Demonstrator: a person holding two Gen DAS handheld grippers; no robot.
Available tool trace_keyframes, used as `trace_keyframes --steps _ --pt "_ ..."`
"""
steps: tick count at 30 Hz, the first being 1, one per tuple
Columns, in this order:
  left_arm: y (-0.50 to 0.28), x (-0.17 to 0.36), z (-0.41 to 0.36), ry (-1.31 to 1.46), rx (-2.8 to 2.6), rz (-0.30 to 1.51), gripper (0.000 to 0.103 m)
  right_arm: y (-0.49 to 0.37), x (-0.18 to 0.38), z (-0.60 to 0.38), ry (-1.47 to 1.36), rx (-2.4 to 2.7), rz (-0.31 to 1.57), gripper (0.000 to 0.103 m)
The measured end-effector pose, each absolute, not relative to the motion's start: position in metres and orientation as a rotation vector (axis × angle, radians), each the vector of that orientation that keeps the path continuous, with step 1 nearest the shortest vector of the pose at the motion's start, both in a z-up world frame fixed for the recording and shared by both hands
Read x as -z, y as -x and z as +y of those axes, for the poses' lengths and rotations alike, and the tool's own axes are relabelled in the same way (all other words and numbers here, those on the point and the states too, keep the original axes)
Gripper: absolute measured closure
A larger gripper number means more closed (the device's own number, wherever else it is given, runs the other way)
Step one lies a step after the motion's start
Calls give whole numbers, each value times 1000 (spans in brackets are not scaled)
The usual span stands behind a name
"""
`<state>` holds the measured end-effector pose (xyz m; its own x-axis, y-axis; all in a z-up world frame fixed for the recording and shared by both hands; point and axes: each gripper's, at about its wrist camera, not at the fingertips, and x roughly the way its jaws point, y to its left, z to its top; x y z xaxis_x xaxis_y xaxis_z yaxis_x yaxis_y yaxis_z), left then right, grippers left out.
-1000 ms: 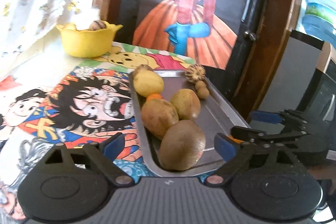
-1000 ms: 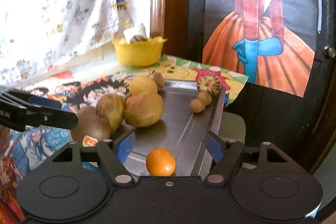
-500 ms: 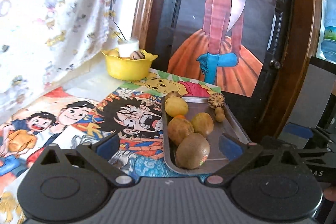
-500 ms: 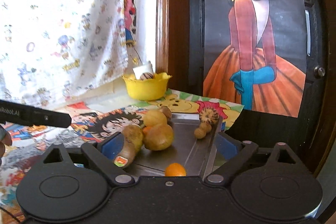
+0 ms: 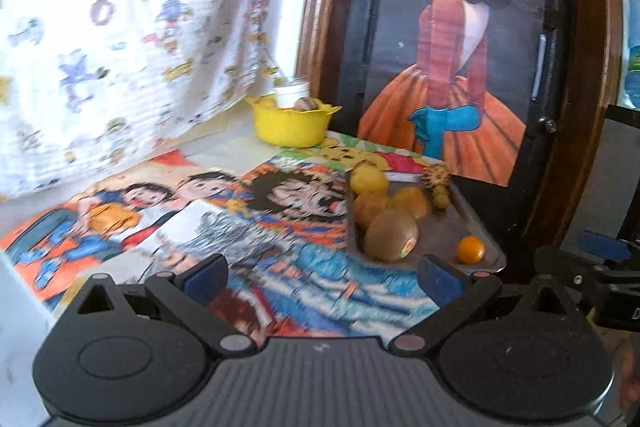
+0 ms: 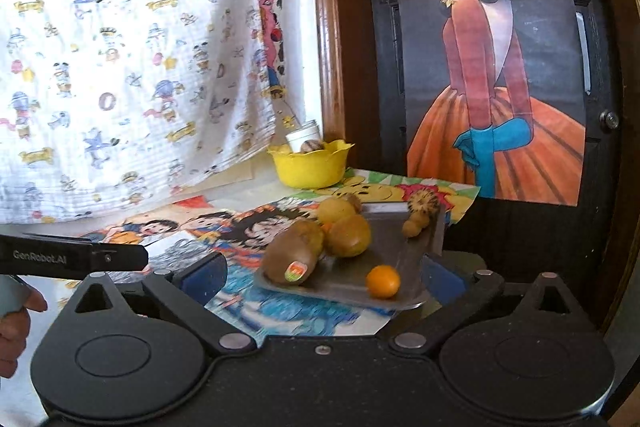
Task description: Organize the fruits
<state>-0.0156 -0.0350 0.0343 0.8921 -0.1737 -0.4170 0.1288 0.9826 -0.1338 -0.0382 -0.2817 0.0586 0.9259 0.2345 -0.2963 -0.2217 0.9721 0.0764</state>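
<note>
Cartoon-print table cover (image 5: 280,267) carries a grey metal tray (image 6: 404,259) at its right edge. Brown stickered kiwi (image 6: 294,257) lies near the tray's front-left corner — long axis toward the back right; small round orange (image 6: 383,281) apart at front. Yellow plastic bowl (image 6: 310,167) at the back. Left gripper (image 5: 322,277) spread wide, empty; right gripper (image 6: 324,273) has just been opening, empty.

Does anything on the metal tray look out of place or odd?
Mostly tidy. The small orange fruit lies alone near the front of the tray, apart from the kiwi and other fruits clustered on its left side.
</note>
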Motion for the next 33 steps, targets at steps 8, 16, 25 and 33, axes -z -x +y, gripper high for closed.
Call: trace_keyframes --steps 8,16,25,33 --pt "44 -22 -21 95 108 452 0 57 -51 -266 -23 -265 328 1" --pt "61 -18 -18 73 89 447 0 66 -47 -261 -16 -275 333 1" --pt "69 -18 -23 43 98 435 0 70 -49 -264 -21 -267 326 1" --pt "72 -19 -24 40 100 432 0 72 -48 -264 -21 -268 326 1"
